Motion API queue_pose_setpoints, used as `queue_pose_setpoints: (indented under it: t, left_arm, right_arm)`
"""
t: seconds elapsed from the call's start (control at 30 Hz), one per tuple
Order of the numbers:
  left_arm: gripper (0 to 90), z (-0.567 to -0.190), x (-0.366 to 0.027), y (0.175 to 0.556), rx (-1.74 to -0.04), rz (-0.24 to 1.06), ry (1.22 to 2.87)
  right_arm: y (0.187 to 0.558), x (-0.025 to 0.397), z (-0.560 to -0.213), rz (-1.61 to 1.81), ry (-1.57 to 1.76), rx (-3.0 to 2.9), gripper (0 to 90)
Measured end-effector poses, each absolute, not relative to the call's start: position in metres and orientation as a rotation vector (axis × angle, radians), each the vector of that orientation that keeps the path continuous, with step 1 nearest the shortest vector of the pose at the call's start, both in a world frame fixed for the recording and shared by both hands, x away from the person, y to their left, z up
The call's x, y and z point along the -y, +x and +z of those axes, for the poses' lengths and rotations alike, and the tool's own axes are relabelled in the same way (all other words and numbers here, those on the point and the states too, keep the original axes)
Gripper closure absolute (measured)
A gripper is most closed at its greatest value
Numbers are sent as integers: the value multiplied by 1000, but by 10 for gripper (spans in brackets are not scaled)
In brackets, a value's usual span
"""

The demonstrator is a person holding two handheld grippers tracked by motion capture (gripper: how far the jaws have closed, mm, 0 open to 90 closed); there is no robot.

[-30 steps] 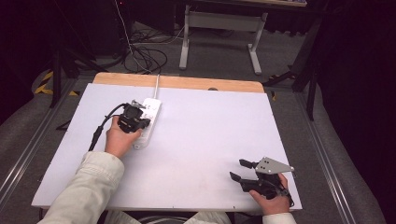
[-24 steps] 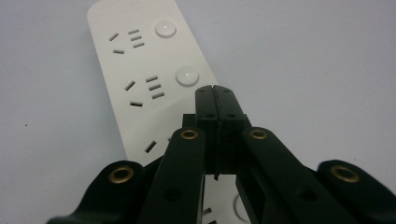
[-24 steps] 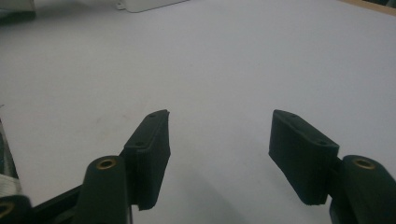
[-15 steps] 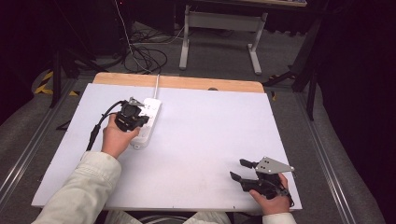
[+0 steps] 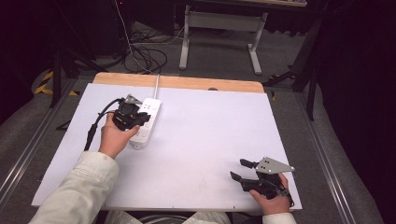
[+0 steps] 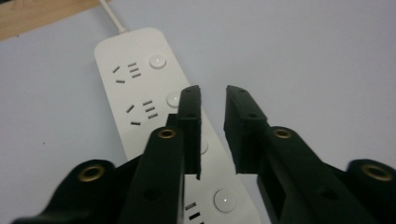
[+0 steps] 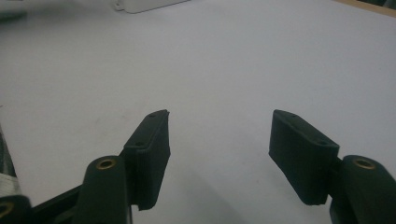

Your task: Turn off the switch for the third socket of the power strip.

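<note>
We see the left tongs point(image 6: 212, 100) nearly pressed together, a thin gap, poised above the power strip point(image 5: 145, 122) at the worktop's point(image 5: 210, 126) far left, probably aiming at a switch button point(image 6: 173, 99). Right tongs point(image 7: 219, 140) spread, parked near-right, pinching nothing.

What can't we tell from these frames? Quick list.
- Power strip: near end runs under the left gripper fingers and off the bottom edge in the left gripper view.
- Contact between those fingers and the strip: cannot tell.
- Strip cord: plug end lost beyond the far table edge, high view.
- Switch states: buttons too small.
- Right gripper: open over bare table; strip cut off at the top edge.
</note>
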State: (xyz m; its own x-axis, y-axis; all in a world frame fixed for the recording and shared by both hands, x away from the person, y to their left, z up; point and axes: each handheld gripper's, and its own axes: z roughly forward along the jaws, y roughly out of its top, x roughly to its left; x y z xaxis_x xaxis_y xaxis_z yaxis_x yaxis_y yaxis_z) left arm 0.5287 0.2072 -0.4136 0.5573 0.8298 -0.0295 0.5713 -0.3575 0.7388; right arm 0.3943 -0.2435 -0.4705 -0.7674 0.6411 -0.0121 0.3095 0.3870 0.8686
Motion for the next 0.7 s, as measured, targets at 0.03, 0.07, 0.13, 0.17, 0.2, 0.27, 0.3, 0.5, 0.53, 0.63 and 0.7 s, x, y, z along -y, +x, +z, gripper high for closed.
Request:
queue_pose_setpoints:
  t: [0.03, 0.07, 0.13, 0.17, 0.2, 0.27, 0.3, 0.5, 0.53, 0.63, 0.7]
  left_arm:
    - [681, -412, -208, 528, -1112, 467, 2060]
    - [637, -411, -207, 526, -1105, 451, 2045]
    - [549, -408, -208, 523, -1080, 459, 2033]
    - [521, -405, -208, 521, -1063, 473, 2031]
    - [495, -403, -208, 518, -1049, 482, 2026]
    - [461, -399, -208, 513, -1024, 479, 2007]
    - [447, -396, -209, 510, -1012, 477, 1998]
    - [387, -382, -212, 493, -955, 481, 1963]
    - [378, -381, -213, 490, -955, 480, 1962]
    - [356, -378, -215, 483, -934, 465, 1975]
    - [337, -376, -216, 476, -917, 481, 1980]
  right_arm:
    - [394, 243, -470, 1332, 826, -2305, 387]
    - [394, 243, -471, 1331, 826, -2306, 388]
    - [395, 243, -471, 1327, 825, -2306, 387]
    - [395, 243, -471, 1328, 826, -2305, 386]
    - [395, 243, -471, 1332, 826, -2304, 386]
    - [394, 243, -470, 1329, 827, -2305, 385]
    - [394, 243, -470, 1328, 826, -2305, 386]
    - [394, 243, -470, 1329, 826, -2302, 384]
    - [394, 243, -470, 1328, 827, -2301, 384]
    - [394, 243, -470, 1327, 822, -2303, 384]
    - [394, 243, -470, 1327, 822, -2303, 384]
